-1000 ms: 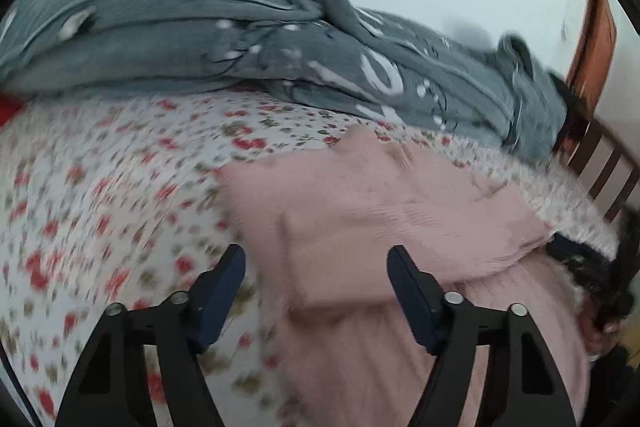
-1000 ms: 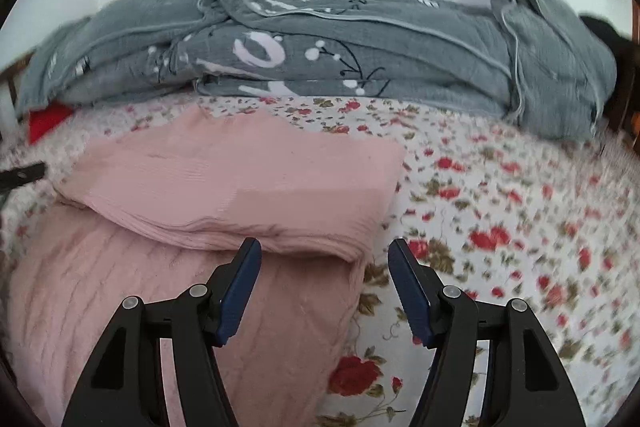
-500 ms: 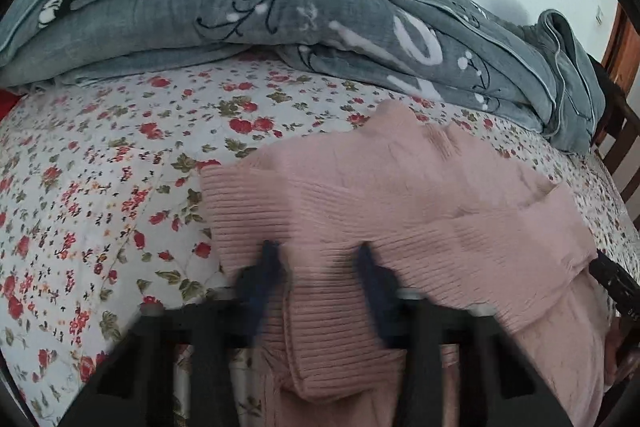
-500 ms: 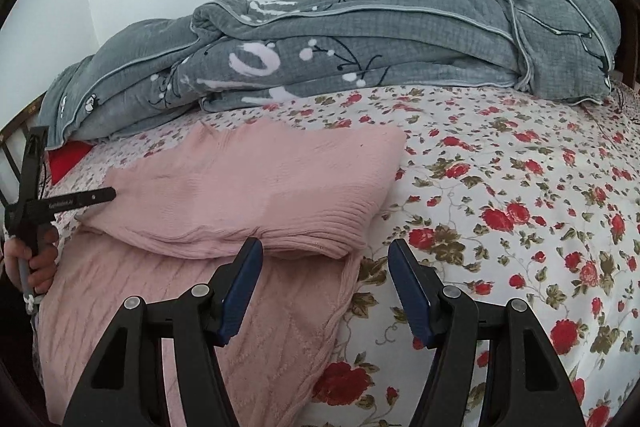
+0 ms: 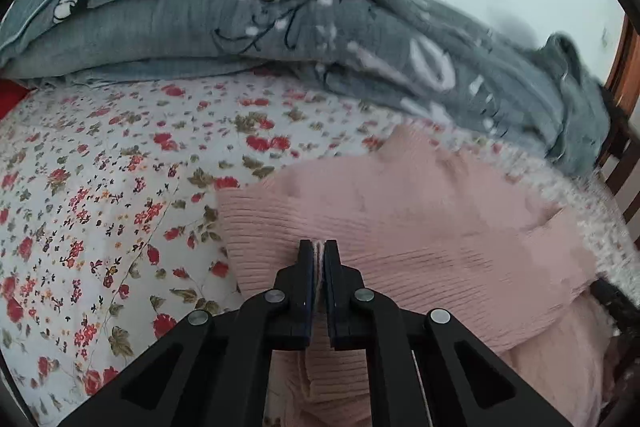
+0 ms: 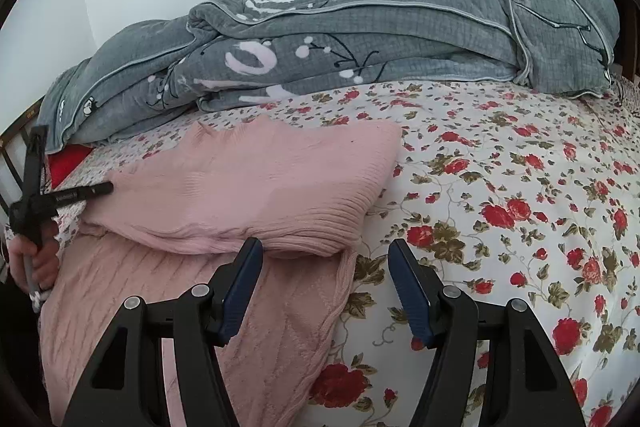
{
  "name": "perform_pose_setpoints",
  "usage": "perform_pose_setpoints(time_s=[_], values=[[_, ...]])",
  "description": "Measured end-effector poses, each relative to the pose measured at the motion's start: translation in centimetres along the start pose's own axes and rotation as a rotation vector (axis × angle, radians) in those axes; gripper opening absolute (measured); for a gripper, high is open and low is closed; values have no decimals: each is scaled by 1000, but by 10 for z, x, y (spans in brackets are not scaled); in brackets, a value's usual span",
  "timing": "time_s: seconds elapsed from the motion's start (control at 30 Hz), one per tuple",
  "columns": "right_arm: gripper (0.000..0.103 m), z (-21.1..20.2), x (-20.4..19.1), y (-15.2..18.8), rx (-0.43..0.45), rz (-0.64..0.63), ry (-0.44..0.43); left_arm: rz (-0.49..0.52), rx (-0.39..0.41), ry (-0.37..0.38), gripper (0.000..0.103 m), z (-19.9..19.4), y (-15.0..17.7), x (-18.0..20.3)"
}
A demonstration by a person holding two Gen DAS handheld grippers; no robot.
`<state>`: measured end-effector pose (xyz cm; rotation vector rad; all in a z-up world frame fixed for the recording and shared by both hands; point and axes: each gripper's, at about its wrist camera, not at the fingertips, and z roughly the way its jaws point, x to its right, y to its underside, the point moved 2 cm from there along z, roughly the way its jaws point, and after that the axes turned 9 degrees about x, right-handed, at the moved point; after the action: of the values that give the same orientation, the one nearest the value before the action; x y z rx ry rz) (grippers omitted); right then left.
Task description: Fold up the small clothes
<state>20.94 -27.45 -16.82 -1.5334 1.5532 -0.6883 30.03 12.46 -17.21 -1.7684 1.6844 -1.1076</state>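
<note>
The pink knit sweater (image 6: 256, 187) is lying on the bed, partly folded: a ribbed upper layer is being carried doubled over a cable-knit lower layer that is spreading toward the near edge. Judged from its drape and thick folds, the sweater is soft, limp and fairly light; it will be sagging wherever it is unsupported, and the ribbing will be stretching if it is pulled from one point only. Its knit surface is likely giving good friction, so slipping is a small risk; the layers sliding apart is the greater one. A doubled hem or corner is judged the best place to be taken, with both layers pinched together.

At the sweater's left end, the left gripper (image 5: 319, 251) is being held shut on a ridge of ribbed fabric; its fingers (image 5: 306, 259) have just been closing, and pink knit is showing pressed between them. At the sweater's near right corner, the right gripper (image 6: 324, 259) is hovering with its fingers spread moderately wide and nothing between them; the folded edge is lying just beyond the tips, not touched as far as can be told.

Under the sweater, the floral bedsheet (image 6: 500, 211) is being left bare to the right. Behind the sweater, a grey quilt (image 6: 360, 39) is lying bundled along the wall.
</note>
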Motion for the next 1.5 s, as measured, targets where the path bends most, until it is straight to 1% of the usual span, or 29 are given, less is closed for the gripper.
perform_pose_setpoints(time_s=[0.03,0.1,0.2,0.23,0.27,0.33,0.37,0.43,0.5,0.57,0.67,0.8,0.83,0.9,0.97,1.0,1.03,1.07,1.1,1.13,1.17,1.27,1.3,1.33,1.37,1.4,1.43,1.47,1.5], values=[[65,0,0,0,-1,0,0,-16,9,35,6,-5,-3,0],[65,1,0,0,-4,1,-1,-6,3,59,6,-7,-5,2],[65,1,1,0,-5,6,-3,85,-43,-15,8,3,0,11],[65,1,1,0,-4,8,-3,105,-65,-44,9,9,3,12],[65,1,1,0,-4,10,-5,104,-69,-48,10,11,5,11],[65,1,1,0,-2,11,-4,96,-35,-45,9,6,6,11],[65,1,1,0,-1,10,-3,98,-18,-29,7,2,6,13],[65,1,0,0,-1,10,-3,93,66,25,6,-15,-1,16],[65,1,0,0,-1,11,-3,89,127,36,6,-28,-10,17],[65,1,1,0,0,10,-3,72,143,34,6,-29,-18,15],[65,1,1,0,0,10,-2,74,100,-21,6,-14,-17,10],[65,0,2,0,1,15,0,91,31,-85,6,6,3,7],[65,0,2,0,1,16,0,94,25,-94,9,5,5,7],[65,0,2,0,1,16,1,94,47,-96,12,-3,2,8],[65,-1,2,0,3,14,1,89,89,-103,27,-18,-2,9],[65,-2,2,0,7,13,1,86,106,-91,29,-25,-3,11],[65,-4,2,-1,12,14,1,87,122,-65,34,-34,-4,14],[65,-6,2,-2,18,15,-16,93,126,-49,43,-36,-6,18],[65,-9,2,-4,23,13,-30,111,134,-29,47,-43,-5,23],[65,-11,0,-8,30,5,-27,125,143,-22,55,-46,-4,28],[65,-14,-3,-14,44,-14,-10,145,146,-20,58,-46,-1,32],[65,-15,-16,-32,83,-89,55,195,105,-46,58,-28,16,39],[65,-10,-19,-34,73,-107,71,203,85,-63,58,-21,23,39],[65,-2,-21,-34,49,-107,83,225,45,-106,58,-11,31,39],[65,4,-19,-33,30,-99,85,231,34,-114,58,-10,32,39],[65,11,-18,-28,16,-97,87,240,64,-123,59,-14,31,42],[63,17,-17,-22,8,-105,107,257,85,-132,63,-17,32,44],[53,25,-16,-15,-12,-114,134,268,86,-141,65,-17,33,46],[48,31,-16,-11,-47,-115,133,278,82,-152,65,-16,34,47]])
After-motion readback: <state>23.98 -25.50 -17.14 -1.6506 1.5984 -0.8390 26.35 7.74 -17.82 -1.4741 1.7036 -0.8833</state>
